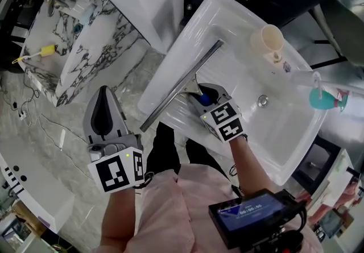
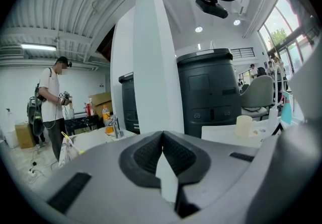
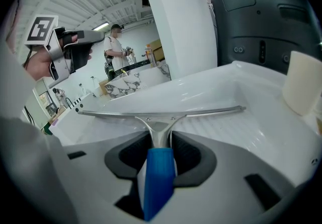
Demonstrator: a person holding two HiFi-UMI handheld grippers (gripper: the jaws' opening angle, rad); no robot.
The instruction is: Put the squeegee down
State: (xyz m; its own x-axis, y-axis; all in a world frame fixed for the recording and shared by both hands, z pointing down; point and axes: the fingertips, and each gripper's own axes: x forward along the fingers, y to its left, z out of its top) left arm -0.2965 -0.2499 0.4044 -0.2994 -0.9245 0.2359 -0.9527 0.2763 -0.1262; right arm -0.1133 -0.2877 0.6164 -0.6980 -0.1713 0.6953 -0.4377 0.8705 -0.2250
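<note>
Down in the white sink (image 1: 284,138), the squeegee (image 1: 182,84) has its long blade running diagonally across the left side of the basin, and the near end looks like it pokes just past the front rim. Its blue handle (image 3: 158,177) points straight back into my right gripper (image 1: 206,98), so the blade sits crosswise to the fingers and dead ahead of them. Jaws are narrow, pads snug on either side of the metal neck, so I'd call it held. That hand is angled down into the basin from over the front edge. My left gripper (image 1: 104,95) is pinched together on nothing, roughly level, off to the left over the marble floor and well apart from the sink. Can't swear the blade is touching the basin, but it looks close enough that letting go is purely a right-hand job.
</note>
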